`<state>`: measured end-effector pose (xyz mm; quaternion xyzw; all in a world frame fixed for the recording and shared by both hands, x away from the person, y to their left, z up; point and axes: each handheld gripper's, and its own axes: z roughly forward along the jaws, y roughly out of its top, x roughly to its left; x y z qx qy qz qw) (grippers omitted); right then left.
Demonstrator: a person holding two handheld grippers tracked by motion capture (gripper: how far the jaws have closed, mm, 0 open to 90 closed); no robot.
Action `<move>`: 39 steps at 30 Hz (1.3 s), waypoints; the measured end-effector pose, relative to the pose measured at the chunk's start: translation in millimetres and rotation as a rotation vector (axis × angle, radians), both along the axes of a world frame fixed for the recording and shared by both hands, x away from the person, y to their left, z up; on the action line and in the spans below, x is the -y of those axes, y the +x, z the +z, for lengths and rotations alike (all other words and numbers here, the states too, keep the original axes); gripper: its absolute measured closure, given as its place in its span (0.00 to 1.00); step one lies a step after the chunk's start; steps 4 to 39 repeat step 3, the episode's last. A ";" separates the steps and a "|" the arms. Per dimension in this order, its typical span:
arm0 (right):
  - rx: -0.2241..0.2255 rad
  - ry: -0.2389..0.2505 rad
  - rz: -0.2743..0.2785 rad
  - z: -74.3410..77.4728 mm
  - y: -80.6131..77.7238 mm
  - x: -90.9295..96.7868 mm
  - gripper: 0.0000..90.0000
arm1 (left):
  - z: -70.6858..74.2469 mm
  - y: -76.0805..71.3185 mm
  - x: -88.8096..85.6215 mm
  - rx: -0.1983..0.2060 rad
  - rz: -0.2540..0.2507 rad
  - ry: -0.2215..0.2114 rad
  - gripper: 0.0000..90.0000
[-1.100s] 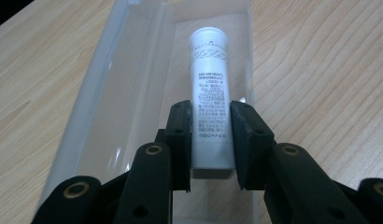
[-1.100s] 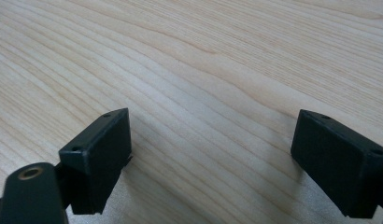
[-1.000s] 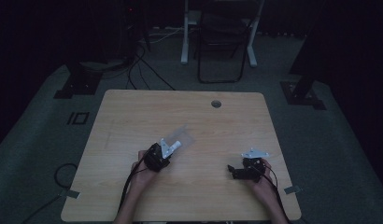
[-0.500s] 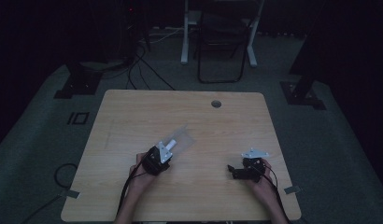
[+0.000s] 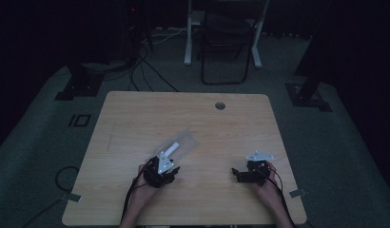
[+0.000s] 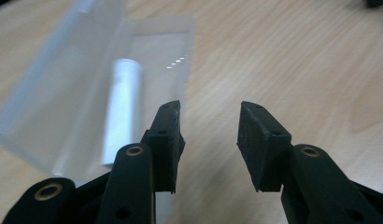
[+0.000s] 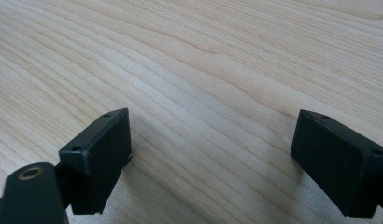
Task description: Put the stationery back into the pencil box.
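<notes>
A clear plastic bag (image 5: pixel 180 144) lies flat on the wooden table (image 5: pixel 136 123) with a white tube (image 5: pixel 170 149) inside it. My left gripper (image 5: pixel 165 164) sits just at the bag's near end, pointing toward it. In the left gripper view the left gripper (image 6: pixel 208 135) is open; its left jaw rests over the edge of the bag (image 6: pixel 77 84), beside the white tube (image 6: pixel 122 107), and bare wood shows between the jaws. My right gripper (image 5: pixel 237 175) is near the table's front right, jaws pointing left. In its own view the right gripper (image 7: pixel 210 154) stands wide open over bare wood.
A round cable hole (image 5: pixel 220 105) is near the table's far edge. Behind the table stand a black chair (image 5: pixel 224 42) and white desk legs (image 5: pixel 188 33). Cables (image 5: pixel 145 66) run over the dark floor at the left.
My left gripper has drawn back toward the table's near edge, uncovering more of the white tube in the bag. The right gripper has stayed in place.
</notes>
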<state>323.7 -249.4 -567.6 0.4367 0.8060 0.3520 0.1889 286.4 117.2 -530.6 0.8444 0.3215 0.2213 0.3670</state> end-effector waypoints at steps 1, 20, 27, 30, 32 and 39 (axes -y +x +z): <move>0.000 0.000 0.000 0.0 0.0 0.0 0.14 | -1.3 -0.9 0.3 -0.010 -0.009 -0.002 0.65; 0.000 0.000 0.000 0.0 0.0 0.0 0.13 | -3.0 -2.3 0.8 -0.020 -0.015 -0.007 0.64; 0.000 0.000 0.000 0.0 0.0 0.0 0.13 | -3.0 -2.3 0.8 -0.020 -0.015 -0.007 0.64; 0.000 0.000 0.000 0.0 0.0 0.0 0.13 | -3.0 -2.3 0.8 -0.020 -0.015 -0.007 0.64; 0.000 0.000 0.000 0.0 0.0 0.0 0.13 | -3.0 -2.3 0.8 -0.020 -0.015 -0.007 0.64; 0.000 0.000 0.000 0.0 0.0 0.0 0.13 | -3.0 -2.3 0.8 -0.020 -0.015 -0.007 0.64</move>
